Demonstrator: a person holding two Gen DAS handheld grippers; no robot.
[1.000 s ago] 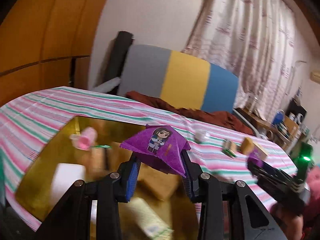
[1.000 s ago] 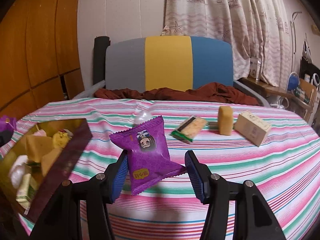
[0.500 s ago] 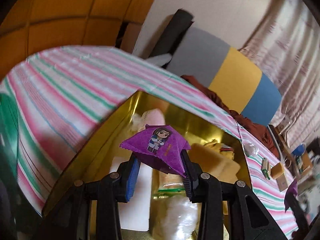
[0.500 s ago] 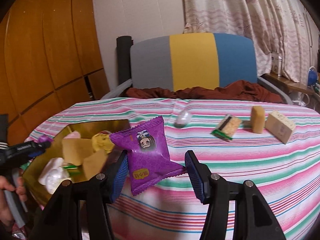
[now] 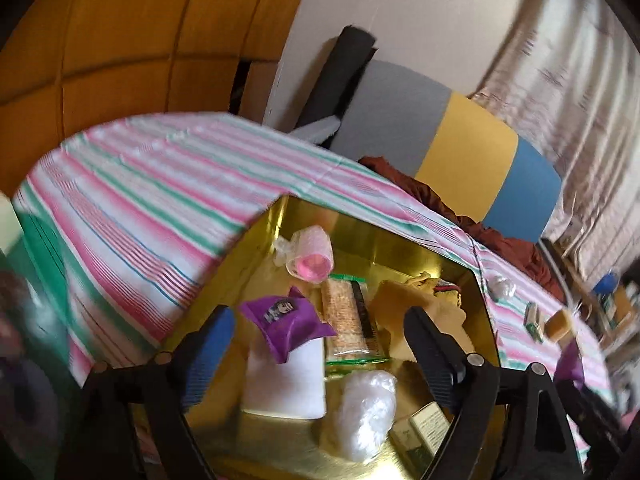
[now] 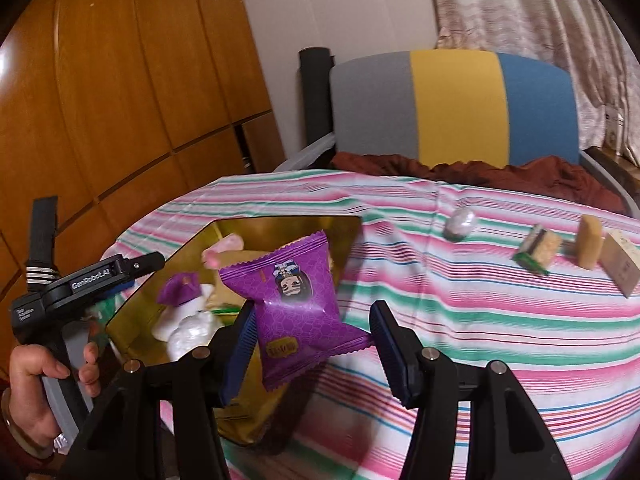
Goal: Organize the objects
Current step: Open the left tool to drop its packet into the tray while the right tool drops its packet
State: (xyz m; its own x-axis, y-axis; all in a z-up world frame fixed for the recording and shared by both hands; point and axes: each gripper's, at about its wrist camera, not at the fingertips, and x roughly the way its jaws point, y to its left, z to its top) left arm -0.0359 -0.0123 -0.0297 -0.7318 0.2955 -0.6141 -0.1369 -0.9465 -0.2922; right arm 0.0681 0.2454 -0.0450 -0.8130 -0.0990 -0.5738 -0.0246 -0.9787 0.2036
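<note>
1. In the left wrist view the left tool (image 5: 316, 340) hangs over the gold tray (image 5: 478, 300) with its jaws standing wide; they have just been opening, and neither pad touches anything.
2. Between those spread jaws, down inside the tray, a small purple packet (image 5: 286, 322) lies released, its lower end resting on a white block (image 5: 286, 380).
3. Just beside the packet in the tray are a green-edged cracker pack (image 5: 346, 320), a crinkled clear wrapper (image 5: 366, 412) toward the near rim, a small box (image 5: 424, 430) at the near right, and a pink roll (image 5: 310, 254) toward the far rim.
4. In the right wrist view the right tool (image 6: 310, 336) grips a larger purple packet (image 6: 298, 308) with a cartoon face; the left pad presses its side and the packet's lower right corner reaches the right pad. It is carried in the air above the tray's right rim.
5. To that view's left a person's hand (image 6: 36, 384) holds the handle of the left tool, whose fingers reach over the tray.
6. The tray sits on the striped worktop (image 6: 480, 320) near its left edge.
7. Farther along the worktop toward its right edge, well apart from the tray, lie a silver-wrapped sweet (image 6: 460, 222), a green-edged cracker (image 6: 536, 252), a tan block (image 6: 590, 242) and a beige carton (image 6: 622, 266).
8. Beyond the far edge stands a chair (image 6: 452, 104) with a grey, yellow and blue back.
</note>
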